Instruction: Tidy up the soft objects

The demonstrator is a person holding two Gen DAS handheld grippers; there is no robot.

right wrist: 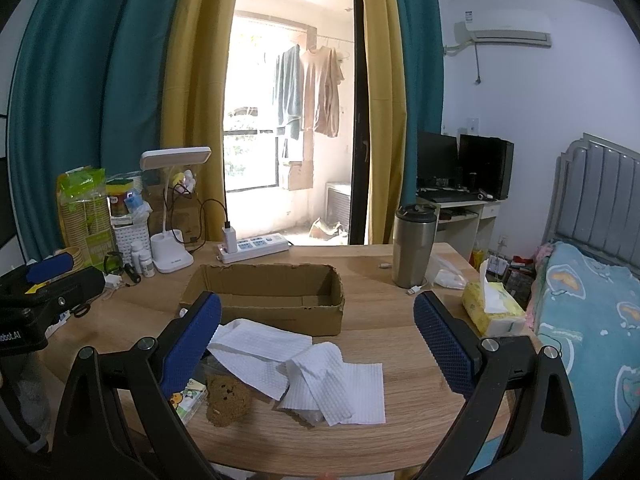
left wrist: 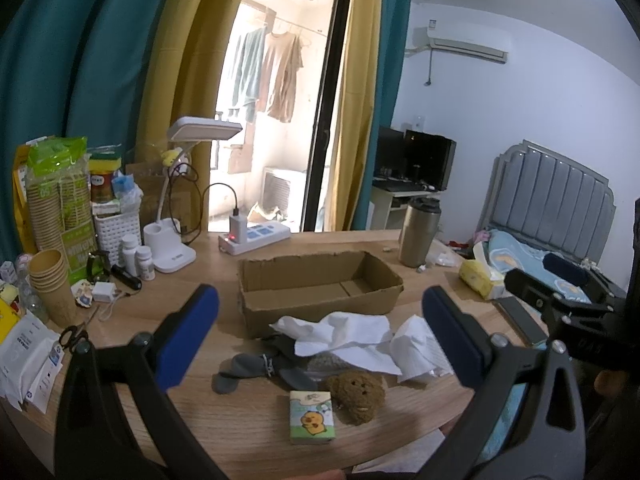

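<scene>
An empty cardboard box [left wrist: 320,280] [right wrist: 264,300] stands mid-table. In front of it lie white paper towels [left wrist: 344,336] [right wrist: 312,368], grey socks [left wrist: 260,368], a brown plush bear [left wrist: 358,392] [right wrist: 228,398] and a small tissue pack with a duck print [left wrist: 310,420] [right wrist: 186,398]. My left gripper [left wrist: 320,336] is open above this pile, nothing between its blue pads. My right gripper [right wrist: 316,340] is open too, over the paper towels, holding nothing. In the left wrist view the right gripper's body [left wrist: 560,300] shows at the right edge.
A steel tumbler [right wrist: 412,248], a yellow tissue pack [right wrist: 492,308], a power strip [right wrist: 256,246], a desk lamp [right wrist: 172,216], pill bottles [left wrist: 138,256], paper cups [left wrist: 50,280] and scissors [left wrist: 74,334] crowd the table's back and left. A bed [right wrist: 592,320] stands to the right.
</scene>
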